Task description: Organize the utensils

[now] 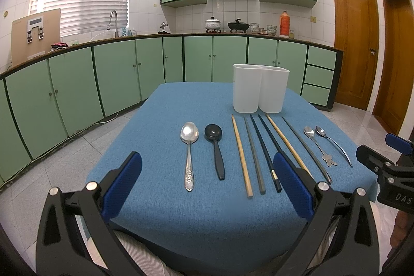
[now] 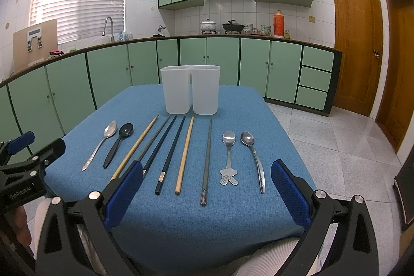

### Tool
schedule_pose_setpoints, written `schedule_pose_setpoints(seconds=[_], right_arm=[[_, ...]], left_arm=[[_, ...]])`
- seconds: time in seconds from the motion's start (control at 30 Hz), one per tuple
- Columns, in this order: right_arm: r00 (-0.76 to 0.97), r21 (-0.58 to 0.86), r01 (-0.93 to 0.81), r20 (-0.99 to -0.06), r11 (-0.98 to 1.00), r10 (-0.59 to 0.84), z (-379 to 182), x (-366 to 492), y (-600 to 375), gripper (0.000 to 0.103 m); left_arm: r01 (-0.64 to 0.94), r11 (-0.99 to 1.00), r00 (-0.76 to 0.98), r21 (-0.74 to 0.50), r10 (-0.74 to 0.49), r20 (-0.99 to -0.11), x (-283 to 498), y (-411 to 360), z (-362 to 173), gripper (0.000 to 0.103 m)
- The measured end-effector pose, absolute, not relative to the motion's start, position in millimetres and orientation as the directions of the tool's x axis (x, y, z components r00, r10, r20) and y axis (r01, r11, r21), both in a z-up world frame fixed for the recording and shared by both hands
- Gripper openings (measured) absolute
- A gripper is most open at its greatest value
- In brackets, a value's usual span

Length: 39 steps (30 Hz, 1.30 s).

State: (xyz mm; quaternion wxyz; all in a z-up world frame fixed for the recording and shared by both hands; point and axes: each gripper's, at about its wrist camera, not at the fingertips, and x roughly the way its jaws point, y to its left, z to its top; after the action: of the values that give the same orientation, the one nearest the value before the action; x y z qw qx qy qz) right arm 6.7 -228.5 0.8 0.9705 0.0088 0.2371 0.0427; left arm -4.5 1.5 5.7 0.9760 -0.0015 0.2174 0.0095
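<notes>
Left wrist view: the left gripper [image 1: 207, 180] hangs wide open and empty over the near edge of a blue table [image 1: 160, 126]. A large silver spoon [image 1: 189, 151] and a black spoon [image 1: 215, 146] lie just ahead, handles pointing near, long axes running near to far. Chopsticks [image 1: 254, 154] lie right of them, before a white two-compartment holder [image 1: 260, 91]. Right wrist view: the right gripper [image 2: 207, 185], also open and empty, faces two small spoons [image 2: 240, 157] that sit nearer it.
</notes>
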Motion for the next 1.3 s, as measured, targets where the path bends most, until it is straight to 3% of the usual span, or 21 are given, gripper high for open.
schedule_pose_setpoints(seconds=[1.3], right_arm=[[0.892, 0.021, -0.061, -0.447, 0.998, 0.064, 21, 24, -252, 0.097]], left_arm=[[-0.072, 0.997, 0.900, -0.004, 0.063, -0.432, 17, 29, 19, 0.098]])
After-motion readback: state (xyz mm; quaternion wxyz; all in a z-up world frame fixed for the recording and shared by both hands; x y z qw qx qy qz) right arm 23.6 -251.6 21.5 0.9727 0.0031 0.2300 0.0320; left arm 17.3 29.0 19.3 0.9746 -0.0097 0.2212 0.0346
